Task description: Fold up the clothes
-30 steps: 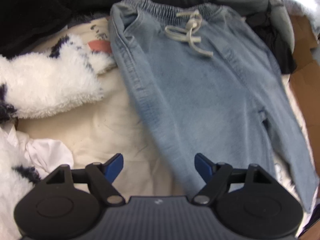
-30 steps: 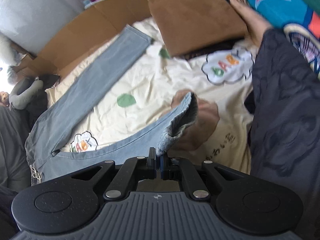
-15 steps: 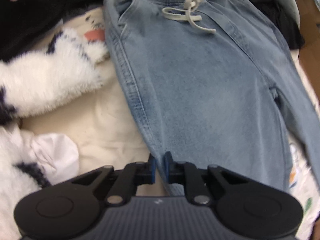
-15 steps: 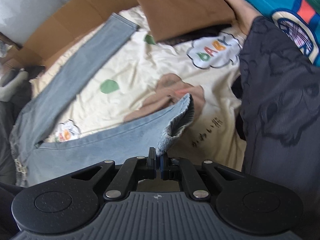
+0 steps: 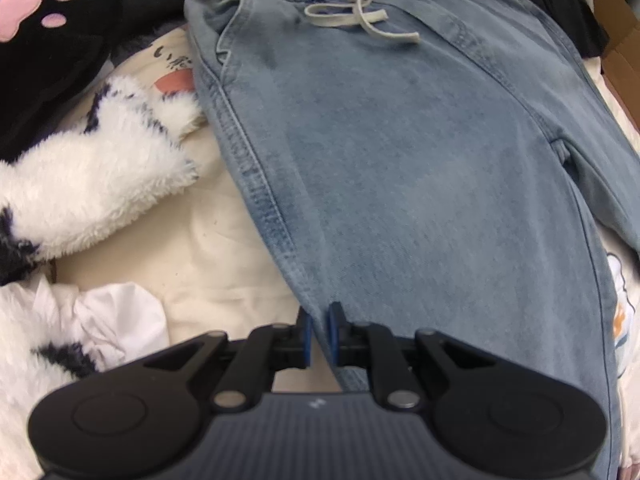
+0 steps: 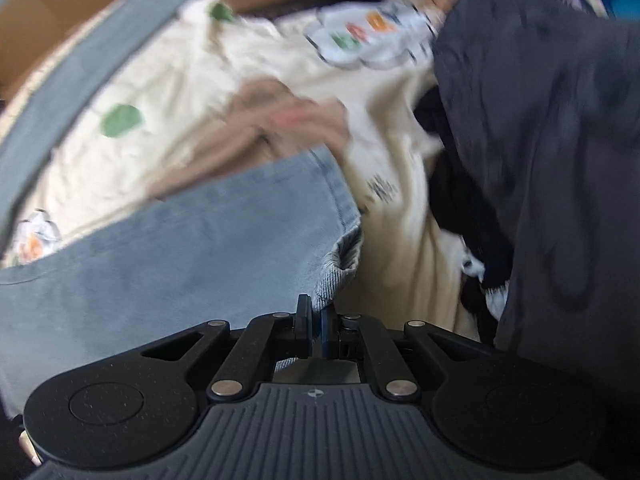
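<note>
The light-blue drawstring jeans [image 5: 420, 168] lie flat on a cream printed blanket [image 5: 224, 264]. Left claw [image 5: 319, 336] pinches their side seam; right claw [image 6: 315, 330], blurred, apparently pinches a leg hem [image 6: 340, 240], ready for folding across.

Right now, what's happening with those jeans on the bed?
A person is folding the jeans with tongs in each hand. The left tongs are shut on the side seam partway down one leg; the right tongs are shut on that leg's hem, lifting it. The other leg lies flat on the cream blanket. The waistband lies flat too.
</note>
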Demonstrator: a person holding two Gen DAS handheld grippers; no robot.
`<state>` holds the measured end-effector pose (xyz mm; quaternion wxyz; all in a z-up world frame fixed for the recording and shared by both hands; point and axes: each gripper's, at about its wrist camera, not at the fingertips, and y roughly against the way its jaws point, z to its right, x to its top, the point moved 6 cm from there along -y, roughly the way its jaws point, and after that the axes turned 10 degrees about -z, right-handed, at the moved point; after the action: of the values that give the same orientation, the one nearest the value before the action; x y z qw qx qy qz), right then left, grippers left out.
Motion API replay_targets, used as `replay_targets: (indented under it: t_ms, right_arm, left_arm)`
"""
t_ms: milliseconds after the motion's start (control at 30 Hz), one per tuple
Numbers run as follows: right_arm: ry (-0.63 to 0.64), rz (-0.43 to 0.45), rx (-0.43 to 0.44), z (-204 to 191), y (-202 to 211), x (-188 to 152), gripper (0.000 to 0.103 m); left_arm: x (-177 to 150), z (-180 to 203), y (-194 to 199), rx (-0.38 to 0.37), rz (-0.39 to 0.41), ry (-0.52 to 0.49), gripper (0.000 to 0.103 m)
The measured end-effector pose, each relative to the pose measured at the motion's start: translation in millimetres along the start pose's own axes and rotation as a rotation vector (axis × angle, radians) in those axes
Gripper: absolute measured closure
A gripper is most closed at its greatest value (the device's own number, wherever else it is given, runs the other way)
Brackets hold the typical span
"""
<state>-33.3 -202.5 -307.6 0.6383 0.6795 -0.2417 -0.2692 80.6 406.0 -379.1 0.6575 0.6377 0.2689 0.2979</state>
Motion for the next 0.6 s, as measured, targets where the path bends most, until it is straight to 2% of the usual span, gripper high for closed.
replay_targets:
  t_ms: [133,200,267,300,400,433,600]
  right_arm:
    - [-0.107,-0.08,-0.033,20.6,-39.1,-8.2,0.1]
    - [-0.082,-0.099,-0.076,22.7,-54.6,-13.3,0.099]
    - [-0.048,-0.111,-0.12,23.2,-66.9,-17.7,0.087]
    - [-0.046,-0.105,-0.133,23.0,-66.6,-17.9,0.079]
    - [-0.023,-0.065,-0.151,19.3,-61.8,-15.5,0.044]
    - [-0.002,-0.044,-0.156,16.3,-58.8,-13.2,0.039]
    - [0.074,0.082,-0.15,-4.4,-43.2,6.4,0.038]
  left_arm:
    - [-3.2,4.2,-2.1,0.039,-0.008,-0.024,0.093]
    - [-4.8,6.2,-1.3,0.05,-0.007,-0.026,0.093]
    - [-6.0,5.0,1.5,0.052,-0.016,-0.024,0.091]
    - [-6.5,3.9,3.3,0.054,-0.024,-0.023,0.086]
    - [-9.3,-0.3,9.5,0.076,-0.044,-0.032,0.071]
    - [-10.2,-3.0,12.1,0.088,-0.048,-0.04,0.07]
    - [-1.1,2.5,28.2,0.047,-0.028,-0.041,0.07]
